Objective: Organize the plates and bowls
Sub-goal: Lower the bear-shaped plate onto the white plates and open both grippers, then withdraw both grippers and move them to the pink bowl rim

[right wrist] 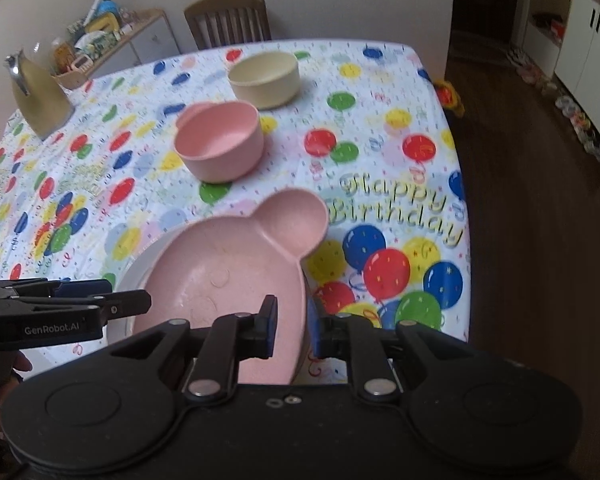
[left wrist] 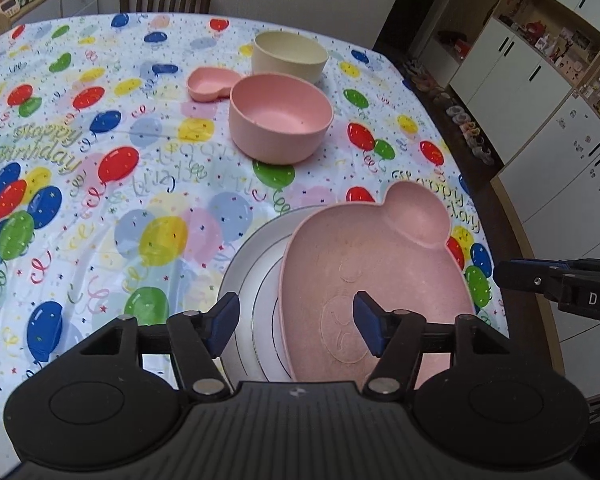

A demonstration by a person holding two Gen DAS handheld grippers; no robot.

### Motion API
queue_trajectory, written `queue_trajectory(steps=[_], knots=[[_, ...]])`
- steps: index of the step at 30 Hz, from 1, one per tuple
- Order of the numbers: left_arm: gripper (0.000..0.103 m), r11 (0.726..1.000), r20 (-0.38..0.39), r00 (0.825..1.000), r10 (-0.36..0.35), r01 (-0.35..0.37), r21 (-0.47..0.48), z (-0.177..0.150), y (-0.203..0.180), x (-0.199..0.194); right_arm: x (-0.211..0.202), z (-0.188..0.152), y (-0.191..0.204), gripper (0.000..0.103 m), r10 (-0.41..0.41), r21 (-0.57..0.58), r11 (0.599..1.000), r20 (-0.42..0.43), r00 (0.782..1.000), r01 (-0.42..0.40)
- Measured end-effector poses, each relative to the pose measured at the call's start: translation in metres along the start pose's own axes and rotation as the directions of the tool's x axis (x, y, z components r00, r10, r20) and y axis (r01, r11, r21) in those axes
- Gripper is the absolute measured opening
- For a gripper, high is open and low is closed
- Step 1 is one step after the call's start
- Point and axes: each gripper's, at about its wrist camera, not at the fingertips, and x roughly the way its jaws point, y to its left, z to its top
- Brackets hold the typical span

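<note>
Right claw [right wrist: 293,330], lower centre of its frame: narrowly parted, fingers either side of the pink bear plate's [right wrist: 228,276] near rim, apparently clamping it. Left claw [left wrist: 296,322], bottom centre: wide open, empty, above that plate and the white plate [left wrist: 244,264] beneath. Mid-frame, pink bowl [left wrist: 280,120]; behind, cream bowl [left wrist: 290,56].

Balloon-print "Happy Birthday" tablecloth [right wrist: 400,168] covering the table. Wooden slat-back chair [right wrist: 229,20] at the far edge of the tablecloth, against the wall. Gold-coloured jug with a metal top [right wrist: 38,96] standing on the tablecloth's far-left corner. Low cabinet with a cluttered top [right wrist: 112,40] beyond that corner. White cupboards with dark handles [left wrist: 512,68] across the dark wooden floor [right wrist: 540,240] right of the tablecloth.
</note>
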Motion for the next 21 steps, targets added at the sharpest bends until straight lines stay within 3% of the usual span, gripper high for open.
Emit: queue_trajectory(steps=[10, 21], knots=[[0.066, 1.000, 0.085, 0.996, 0.002, -0.002, 0.009, 0.016, 0.004, -0.031, -0.019, 0.014, 0.014, 0.016, 0.049, -0.028, 0.999, 0.085, 0.995, -0.047], [0.066, 1.000, 0.118, 0.993, 0.007, -0.006, -0.012, 0.039, 0.031, -0.040, -0.019, 0.043, 0.031, 0.023, 0.100, -0.018, 0.995, 0.167, 0.981, -0.099]])
